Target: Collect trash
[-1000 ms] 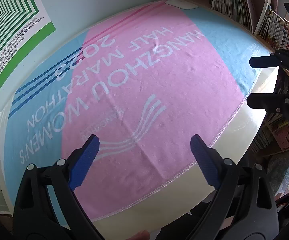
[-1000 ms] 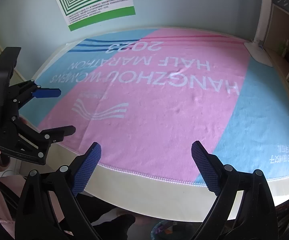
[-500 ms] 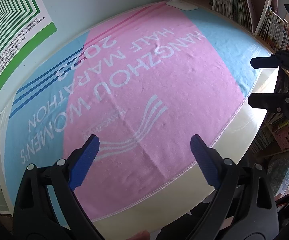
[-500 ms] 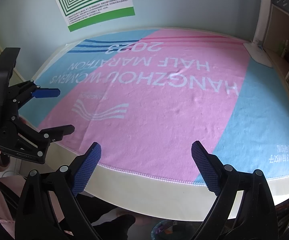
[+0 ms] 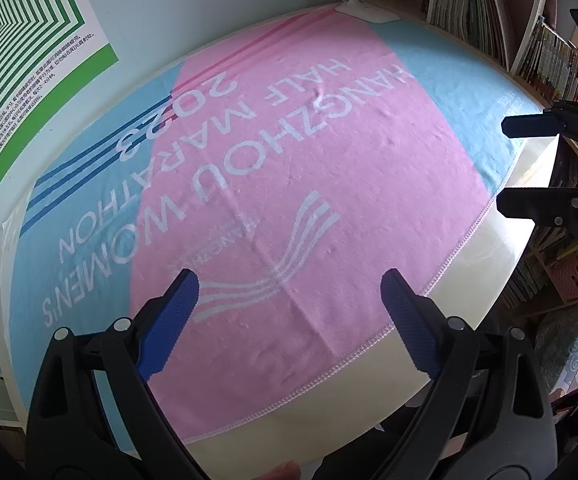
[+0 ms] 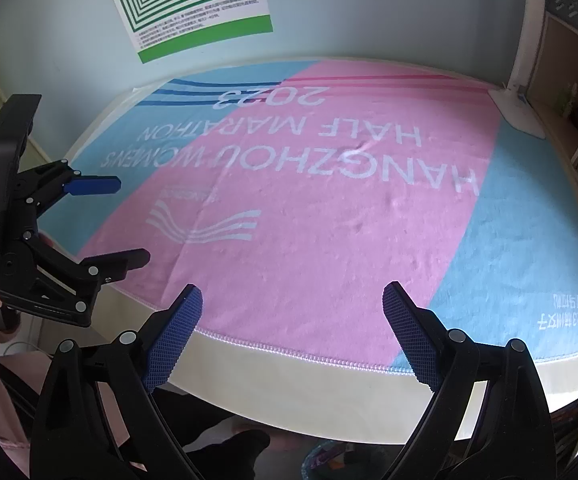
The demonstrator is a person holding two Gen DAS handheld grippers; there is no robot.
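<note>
No trash shows in either view. A pink and light-blue towel (image 5: 289, 168) printed "Hangzhou Women's Half Marathon 2023" covers a cream table (image 5: 369, 392); it also shows in the right wrist view (image 6: 329, 220). My left gripper (image 5: 289, 308) is open and empty above the towel's near edge, and appears in the right wrist view (image 6: 125, 220) at the left. My right gripper (image 6: 293, 324) is open and empty over the table's front edge, and appears in the left wrist view (image 5: 505, 164) at the right.
A white lamp base (image 5: 369, 12) stands at the towel's far corner. Bookshelves full of books (image 5: 529, 40) line the right side. A green-striped poster (image 6: 193, 4) hangs on the wall behind. A patterned bin (image 5: 565, 348) sits on the floor to the right of the table.
Both grippers have drifted very slightly; the view of the towel is almost the same. Both stay open and empty.
</note>
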